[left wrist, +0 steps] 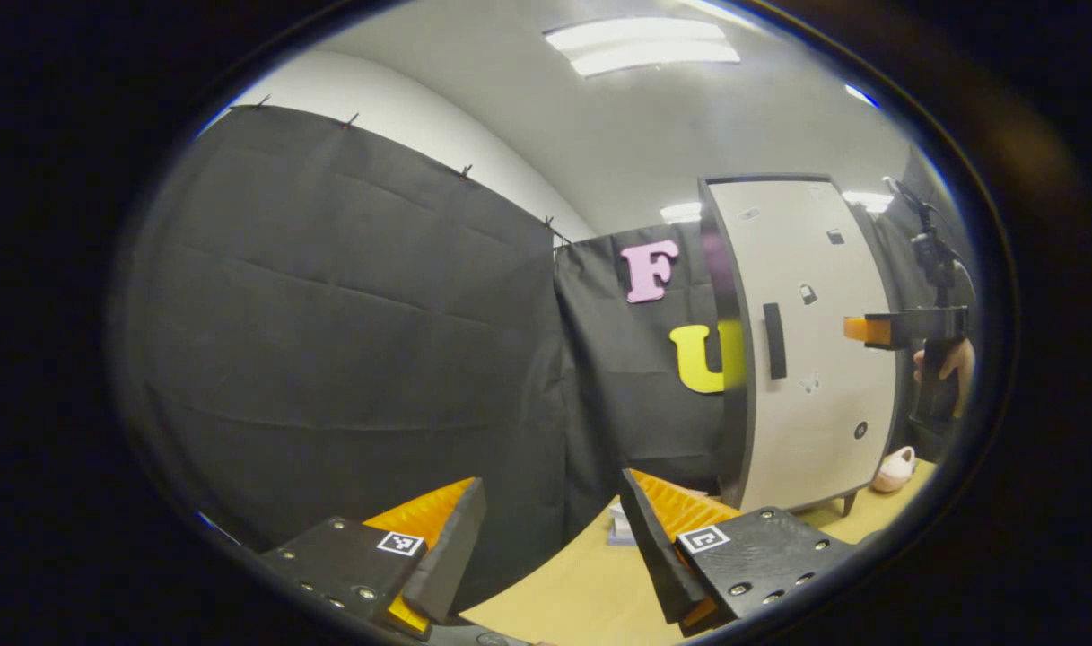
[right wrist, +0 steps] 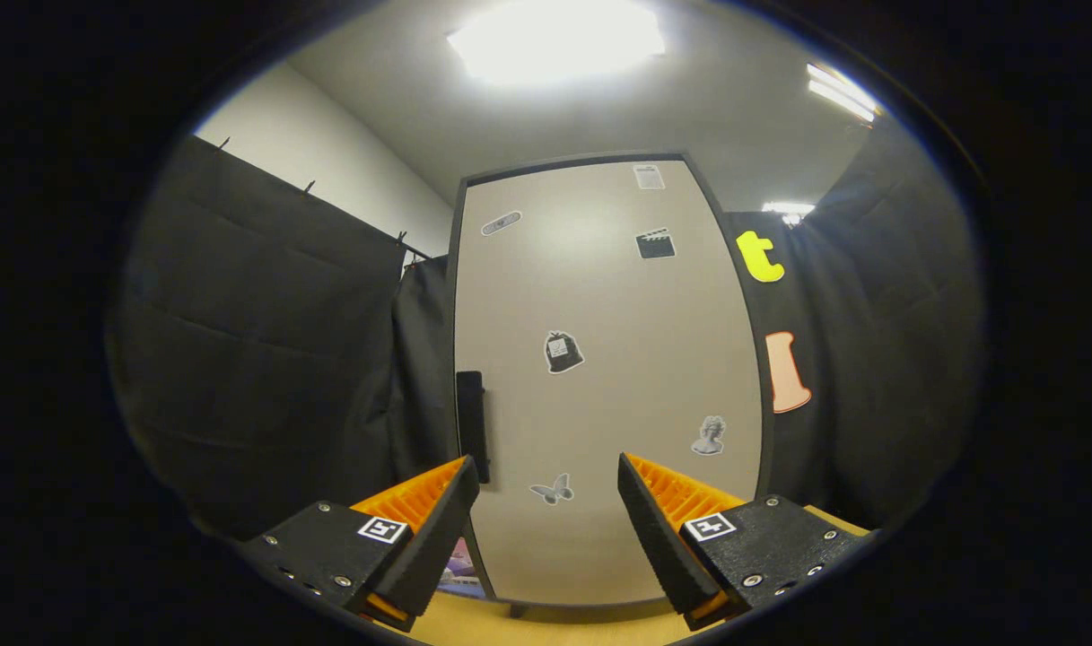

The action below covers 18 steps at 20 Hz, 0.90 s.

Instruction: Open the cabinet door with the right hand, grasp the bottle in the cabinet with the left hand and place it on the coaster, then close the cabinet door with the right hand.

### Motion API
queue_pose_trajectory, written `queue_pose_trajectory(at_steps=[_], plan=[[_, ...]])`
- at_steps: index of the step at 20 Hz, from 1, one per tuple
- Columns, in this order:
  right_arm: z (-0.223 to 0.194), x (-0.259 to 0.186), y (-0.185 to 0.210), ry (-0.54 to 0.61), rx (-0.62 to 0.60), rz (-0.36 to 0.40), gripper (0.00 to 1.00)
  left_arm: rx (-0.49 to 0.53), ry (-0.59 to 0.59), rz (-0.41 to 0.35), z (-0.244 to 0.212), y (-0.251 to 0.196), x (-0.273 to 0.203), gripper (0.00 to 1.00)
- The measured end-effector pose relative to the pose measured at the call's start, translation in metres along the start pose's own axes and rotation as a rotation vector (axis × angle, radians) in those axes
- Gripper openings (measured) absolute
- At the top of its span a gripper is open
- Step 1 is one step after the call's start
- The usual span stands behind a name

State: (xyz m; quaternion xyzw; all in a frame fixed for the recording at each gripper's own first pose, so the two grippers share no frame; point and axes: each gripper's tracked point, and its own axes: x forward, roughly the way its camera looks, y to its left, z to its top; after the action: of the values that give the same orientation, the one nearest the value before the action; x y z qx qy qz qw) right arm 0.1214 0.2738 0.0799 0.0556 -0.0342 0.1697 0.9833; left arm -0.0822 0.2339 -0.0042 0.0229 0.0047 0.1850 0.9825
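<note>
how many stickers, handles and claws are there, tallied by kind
stickers on the cabinet door: 6
door handle: 1
claws: 2 (left claw, right claw)
total: 9

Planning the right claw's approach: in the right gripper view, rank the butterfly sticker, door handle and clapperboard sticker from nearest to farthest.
1. Butterfly sticker, low on the door, between the right claw's fingers.
2. Door handle, left edge, mid-height.
3. Clapperboard sticker, high, upper right.
</note>
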Motion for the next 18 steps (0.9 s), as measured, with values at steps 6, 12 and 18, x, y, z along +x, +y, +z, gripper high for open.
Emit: queue_pose_trajectory(at_steps=[6, 12, 18], plan=[[0.007, 0.039, 0.035, -0.012, -0.011, 0.02, 0.95, 0.004, 0.014, 0.052, -0.011, 0.042, 0.001, 0.87], [0.001, 0.08, 0.062, 0.019, -0.014, 0.037, 0.94, 0.003, 0.021, 0.081, -0.024, 0.057, 0.007, 0.91], [-0.014, 0.121, 0.071, 0.102, -0.031, 0.019, 0.82, -0.007, 0.031, 0.101, -0.03, 0.082, 0.004, 0.91]])
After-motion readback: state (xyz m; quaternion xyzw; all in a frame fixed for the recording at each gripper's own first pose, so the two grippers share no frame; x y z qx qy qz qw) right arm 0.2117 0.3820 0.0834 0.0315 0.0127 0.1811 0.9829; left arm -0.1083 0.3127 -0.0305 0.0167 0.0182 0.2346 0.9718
